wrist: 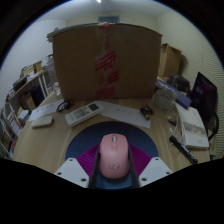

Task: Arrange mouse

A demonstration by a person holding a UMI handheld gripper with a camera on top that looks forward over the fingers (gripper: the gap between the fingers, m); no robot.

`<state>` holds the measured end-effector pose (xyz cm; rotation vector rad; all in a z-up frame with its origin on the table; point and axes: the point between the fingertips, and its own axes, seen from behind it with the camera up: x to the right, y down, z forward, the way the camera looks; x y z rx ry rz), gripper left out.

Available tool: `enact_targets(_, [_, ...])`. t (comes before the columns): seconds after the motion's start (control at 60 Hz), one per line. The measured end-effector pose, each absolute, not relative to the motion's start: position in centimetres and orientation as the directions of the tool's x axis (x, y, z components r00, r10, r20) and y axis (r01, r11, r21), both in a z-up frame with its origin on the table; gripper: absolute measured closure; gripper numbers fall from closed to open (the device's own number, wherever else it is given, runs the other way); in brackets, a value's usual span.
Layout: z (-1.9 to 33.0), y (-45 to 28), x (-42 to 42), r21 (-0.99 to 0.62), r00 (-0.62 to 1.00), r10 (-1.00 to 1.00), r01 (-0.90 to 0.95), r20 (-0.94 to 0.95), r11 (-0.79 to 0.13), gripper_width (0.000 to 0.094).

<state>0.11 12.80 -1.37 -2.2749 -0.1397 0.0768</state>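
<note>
Pink and rounded, a computer mouse (114, 155) is seen closest to the lens, lying lengthwise between the two fingers of the hand-held gripper (113, 172). A seam is visible down its front half, and a faint highlight is carried on its smooth top. Purple pads (89, 160) are seen close on either flank of the mouse, but whether they actually press on it cannot be told. The mouse is rested on a blue-grey mouse mat (112, 133) with a curved far edge.

The mat is laid on a light wooden surface (50, 140). At 11 o'clock from the mouse, a white keyboard (82, 113) is set at an angle, and further out at 10 o'clock a small white object (42, 121) is placed. At 12 o'clock, a large brown cardboard box (106, 60) with a red label is stood upright at the back of the surface. At 2 o'clock a stack of white papers or books (190, 125) is found, with a dark monitor (206, 95) behind it. Shelving (28, 90) with clutter is seen at 10 o'clock against a pale wall.
</note>
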Motion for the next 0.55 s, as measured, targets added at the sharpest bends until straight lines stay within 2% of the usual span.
enact_targets(0.033, [-1.5, 12.6, 0.0, -0.742, 0.99, 0.137, 0.075, -0.023, -0.666, 0.0397])
enact_targets(0.05, [-1.5, 12.4, -0.1, -0.734, 0.99, 0.14, 0.069, -0.035, -0.675, 0.0318])
enact_targets(0.133, [-0.3, 10.4, -0.9, -0.699, 0.979, 0.158, 0.023, -0.129, -0.715, 0.0051])
enact_targets(0.167, [0.8, 9.7, -1.1, -0.702, 0.974, 0.163, 0.007, -0.155, -0.713, 0.0112])
enact_targets(0.367, [6.8, 2.2, 1.9, -0.72, 0.965, 0.128, -0.08, -0.23, -0.689, 0.0098])
enact_targets(0.55, [8.3, -5.1, 7.2, -0.691, 0.962, 0.012, -0.187, -0.273, -0.698, 0.0101])
